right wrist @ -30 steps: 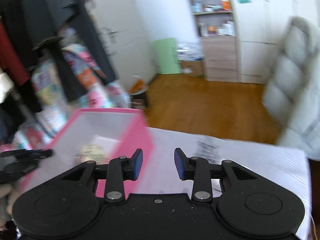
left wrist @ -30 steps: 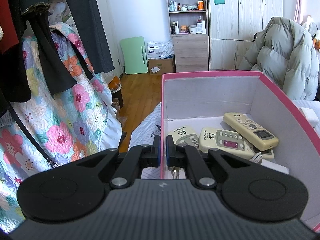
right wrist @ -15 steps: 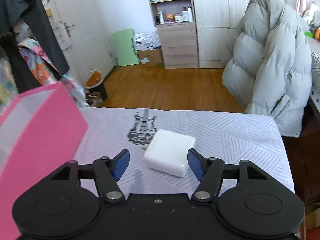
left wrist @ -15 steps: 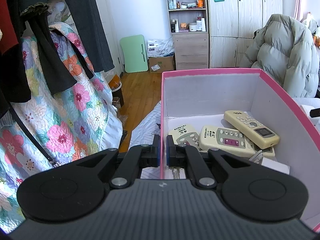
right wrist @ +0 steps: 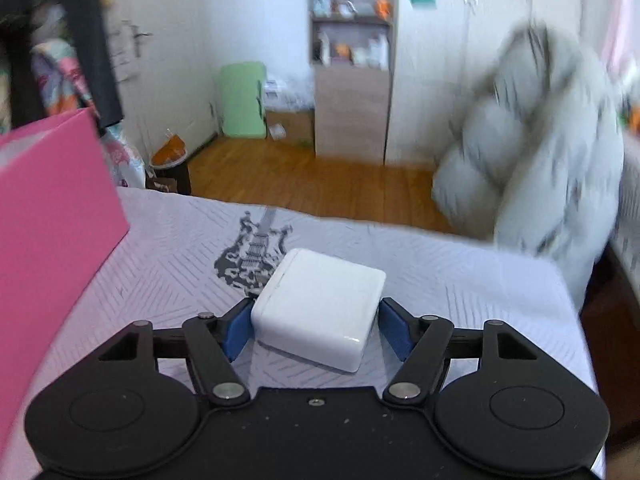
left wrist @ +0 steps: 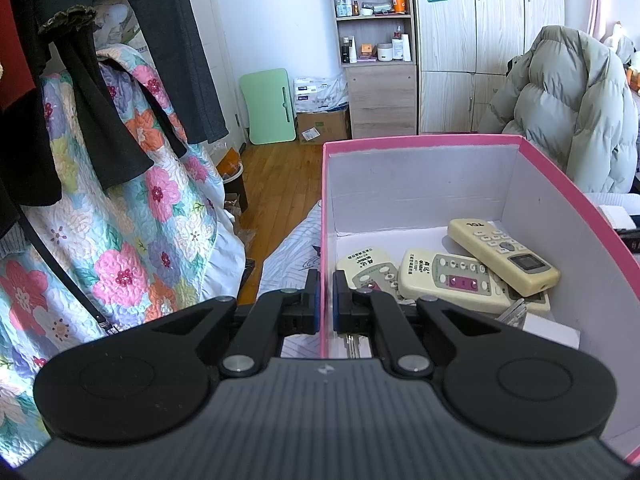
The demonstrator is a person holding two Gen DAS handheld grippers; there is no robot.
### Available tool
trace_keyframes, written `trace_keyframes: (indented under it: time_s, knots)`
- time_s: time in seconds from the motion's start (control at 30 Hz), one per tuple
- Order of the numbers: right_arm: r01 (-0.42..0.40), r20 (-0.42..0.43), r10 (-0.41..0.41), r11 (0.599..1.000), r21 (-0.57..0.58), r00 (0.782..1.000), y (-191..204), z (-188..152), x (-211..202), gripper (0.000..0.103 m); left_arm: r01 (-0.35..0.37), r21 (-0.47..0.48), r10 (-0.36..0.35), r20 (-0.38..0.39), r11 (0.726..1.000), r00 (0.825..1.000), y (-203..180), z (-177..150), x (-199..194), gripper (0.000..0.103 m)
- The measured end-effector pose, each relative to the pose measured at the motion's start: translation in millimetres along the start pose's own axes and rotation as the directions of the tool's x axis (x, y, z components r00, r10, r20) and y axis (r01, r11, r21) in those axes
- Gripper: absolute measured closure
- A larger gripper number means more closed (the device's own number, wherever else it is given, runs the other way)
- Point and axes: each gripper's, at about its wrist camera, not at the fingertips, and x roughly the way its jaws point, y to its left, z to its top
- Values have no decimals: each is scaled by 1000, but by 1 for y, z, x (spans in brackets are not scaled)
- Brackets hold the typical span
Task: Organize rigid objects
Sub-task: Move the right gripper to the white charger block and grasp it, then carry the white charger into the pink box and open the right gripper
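Observation:
My left gripper (left wrist: 326, 298) is shut on the left wall of the pink box (left wrist: 420, 142). Inside the box lie three cream remote controls (left wrist: 502, 256), keys and a white block (left wrist: 554, 330). In the right wrist view a white square power adapter (right wrist: 320, 306) lies on the striped bedsheet. My right gripper (right wrist: 318, 330) is open with a blue pad (right wrist: 236, 330) on each side of the adapter; the left pad is at its edge, the right pad a little apart. The pink box (right wrist: 52, 216) stands to the left.
The bedsheet (right wrist: 460, 280) has a guitar print (right wrist: 252, 250) behind the adapter and ends at a wooden floor. A grey puffer jacket (right wrist: 540, 168) hangs at the right. A floral quilt (left wrist: 120, 220) and dark clothes hang at the left.
My right gripper swung right, away from the pink box, opened wider and moved forward over the white adapter, which now lies between its pads. My left gripper kept its hold on the box wall.

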Motion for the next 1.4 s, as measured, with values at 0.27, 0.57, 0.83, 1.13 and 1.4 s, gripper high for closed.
trace_keyframes:
  time_s: [0.27, 0.57, 0.83, 1.13, 1.4]
  knots:
    - [-36, 26, 34, 994, 102, 999, -8, -2, -12, 34, 1, 2, -1, -2, 1000, 1000, 2, -1, 0, 99]
    - [-213, 117, 194, 960, 181, 974, 13, -6, -77, 34, -4, 16, 4, -9, 1000, 1000, 0, 0, 0, 99]
    - [-400, 186, 390, 916, 16, 902, 61, 29, -148, 34, 2, 7, -2, 2, 1000, 1000, 0, 1, -1, 99]
    - [-603, -74, 599, 796, -55, 797, 145, 101, -116, 34, 5, 5, -5, 2, 1000, 1000, -1, 2, -1, 99]
    - [-556, -233, 575, 818, 149, 784, 183, 120, -32, 34, 23, -10, -23, 10, 1000, 1000, 3, 1, -2, 99]
